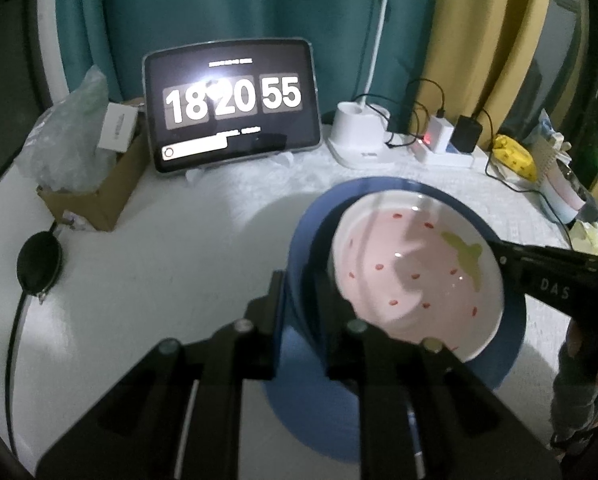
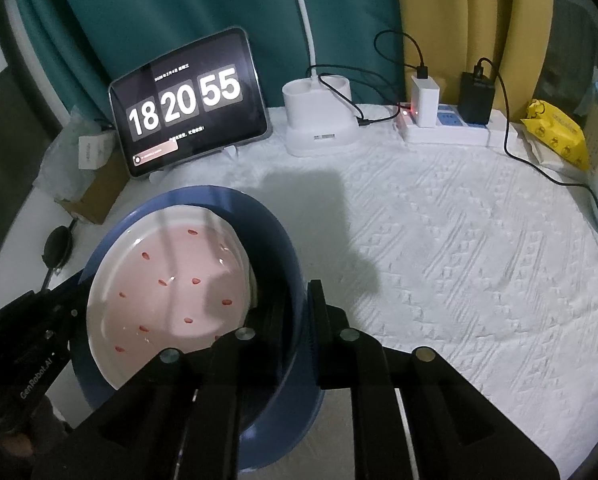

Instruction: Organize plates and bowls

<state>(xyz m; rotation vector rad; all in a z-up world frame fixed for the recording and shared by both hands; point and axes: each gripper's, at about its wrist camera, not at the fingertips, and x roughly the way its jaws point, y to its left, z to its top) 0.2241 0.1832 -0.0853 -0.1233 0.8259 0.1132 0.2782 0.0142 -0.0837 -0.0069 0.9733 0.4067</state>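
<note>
A blue bowl (image 1: 395,412) holds a white and pink strawberry-pattern plate (image 1: 411,268) inside it. My left gripper (image 1: 303,300) is shut on the blue bowl's left rim, one finger outside and one inside. My right gripper (image 2: 295,308) is shut on the bowl's right rim (image 2: 291,280), beside the plate (image 2: 171,288). Each gripper shows in the other's view, the right one (image 1: 547,268) at the far rim and the left one (image 2: 59,312) at the left rim. The bowl appears held above the white cloth.
A white textured cloth (image 2: 459,248) covers the round table. At the back stand a tablet clock (image 1: 231,108), a white lamp base (image 2: 319,124), a power strip with chargers (image 2: 447,120), a yellow packet (image 2: 559,132) and a cardboard box (image 1: 95,196). A black round object (image 1: 39,264) lies left.
</note>
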